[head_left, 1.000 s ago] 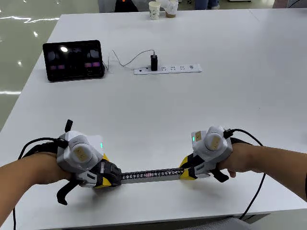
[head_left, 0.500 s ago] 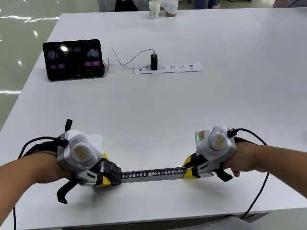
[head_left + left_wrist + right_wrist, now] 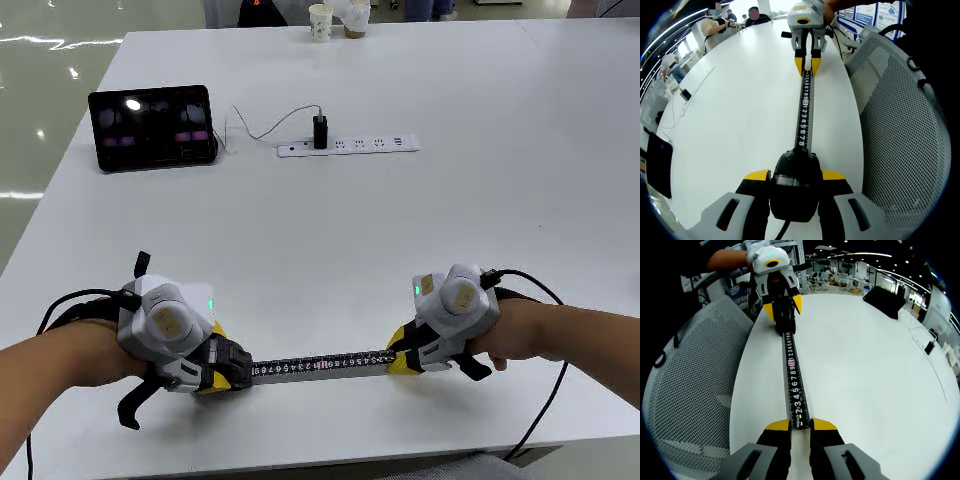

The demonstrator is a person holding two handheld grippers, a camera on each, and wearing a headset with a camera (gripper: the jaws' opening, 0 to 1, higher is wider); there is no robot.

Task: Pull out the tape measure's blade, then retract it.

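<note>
White bench (image 3: 400, 220), near edge: left gripper (image 3: 226, 367) jaws hold tape case (image 3: 794, 190), right gripper (image 3: 800, 427) jaws pinch blade (image 3: 320, 365) tip. Looks like pull step; next, ease blade back.

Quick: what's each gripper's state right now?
Left gripper: shut on the tape measure case.
Right gripper: shut on the end of the blade.

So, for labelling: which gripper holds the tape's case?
The left gripper: it clamps the black case, while the right gripper pinches the blade.

White table (image 3: 450, 200) carries a tablet (image 3: 153, 126), a power strip (image 3: 348, 145) (charger (image 3: 320, 130) plugged in) and a paper cup (image 3: 321, 20).
</note>
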